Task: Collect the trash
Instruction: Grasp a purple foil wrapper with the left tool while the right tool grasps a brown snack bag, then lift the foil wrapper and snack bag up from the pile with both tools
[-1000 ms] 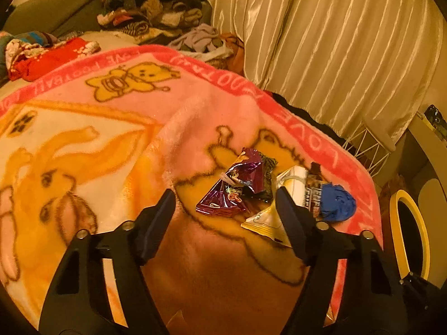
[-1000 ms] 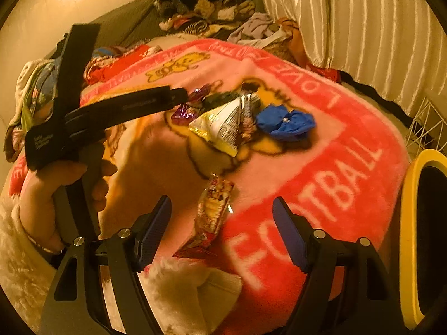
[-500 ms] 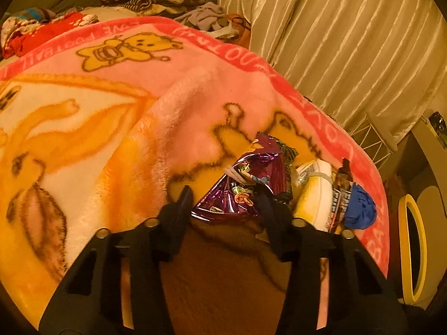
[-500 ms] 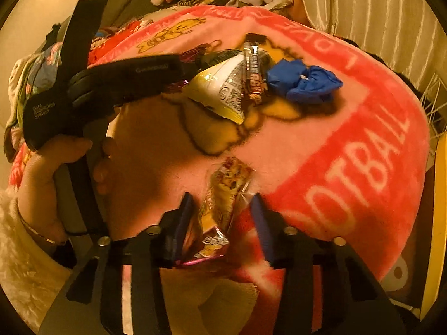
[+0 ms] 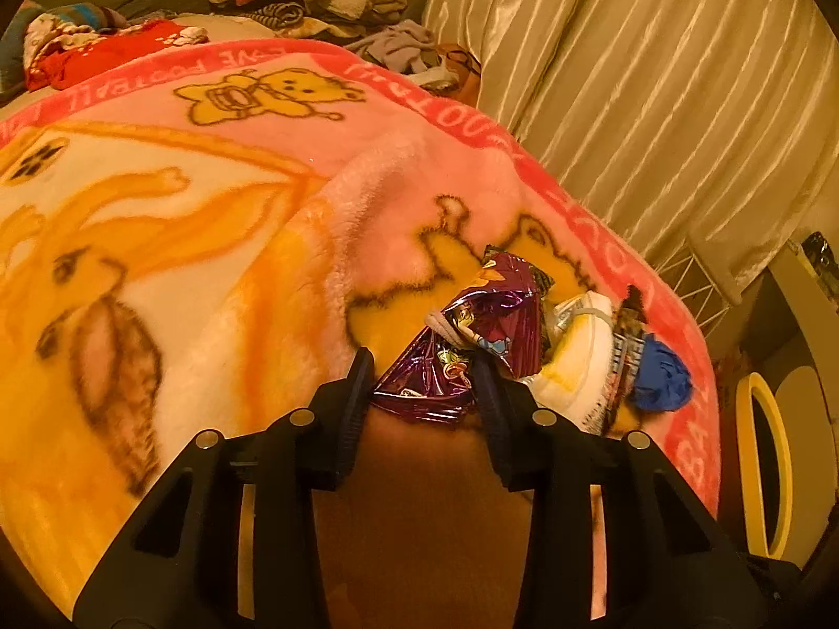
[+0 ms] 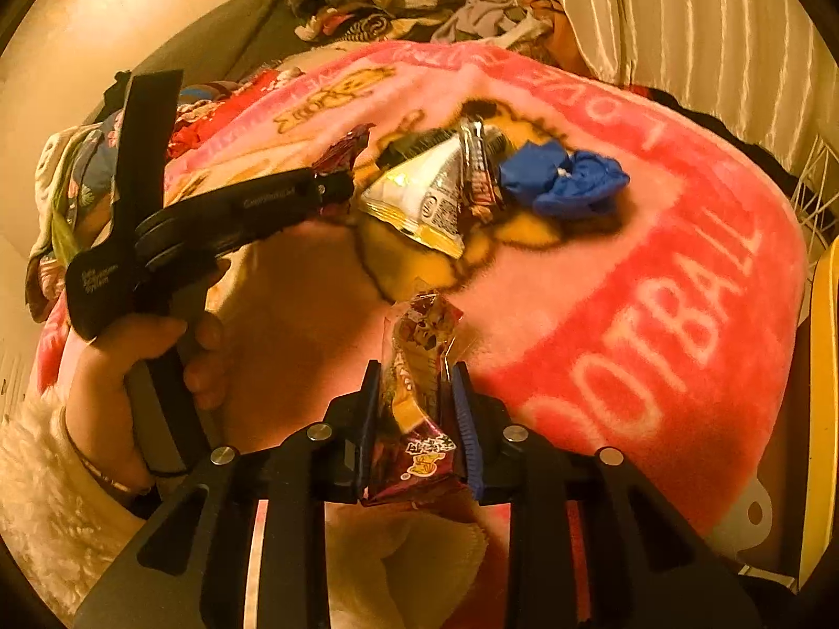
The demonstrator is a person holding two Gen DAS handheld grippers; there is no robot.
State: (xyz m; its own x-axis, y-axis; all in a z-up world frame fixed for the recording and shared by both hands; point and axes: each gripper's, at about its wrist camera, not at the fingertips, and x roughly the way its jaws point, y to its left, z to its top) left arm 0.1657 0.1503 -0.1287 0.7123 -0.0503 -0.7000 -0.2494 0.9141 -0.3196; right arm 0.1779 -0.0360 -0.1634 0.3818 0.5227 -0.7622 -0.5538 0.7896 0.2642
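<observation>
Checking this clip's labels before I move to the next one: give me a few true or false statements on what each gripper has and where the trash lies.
1. The right gripper has a red and yellow snack wrapper between its fingers. True; its fingers have just been closing on it.
2. The left gripper is closing around the blue crumpled item. False: a purple foil wrapper sits between its fingers, which have just been closing; the blue item lies off to the side.
3. All the trash lies on a pink blanket. True.
4. The blanket is plain, without lettering. False: it shows the word FOOTBALL.
5. The white and yellow packet is held by a gripper. False: it rests on the blanket.
</observation>
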